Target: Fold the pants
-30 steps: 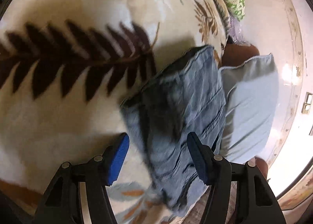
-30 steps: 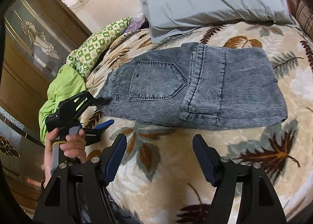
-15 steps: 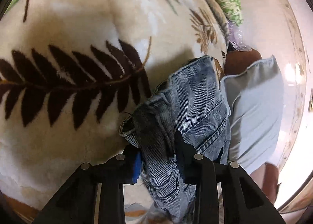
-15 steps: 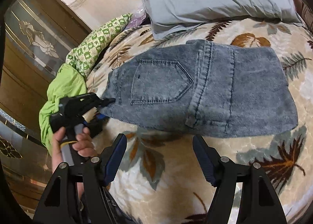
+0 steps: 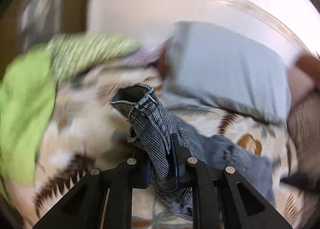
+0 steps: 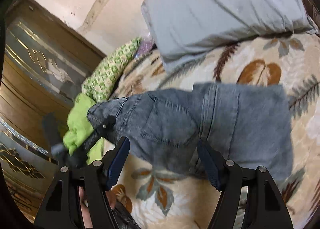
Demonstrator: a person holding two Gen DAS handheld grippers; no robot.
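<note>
Jeans (image 6: pixel 210 121) crosswise — corner seemingly lifted

The pants (image 6: pixel 200 121) I hold are faded grey-blue denim, ribbed and coarse where they bunch in my left gripper (image 5: pixel 162 161), whose matt black plastic arms carry shiny metal rivets and textured blue pads; my right gripper (image 6: pixel 163 166) is built of the same matt plastic, with stippled blue pads. Under them the blanket (image 6: pixel 260 65) is a thick, fuzzy fleece printed with leaves, the pillow (image 6: pixel 220 9) is smooth, creased grey cloth, and the green cloth (image 6: pixel 80 121) looks soft and matt. The cabinet (image 6: pixel 40 69) is glossy brown wood with gold-patterned glass.
</note>
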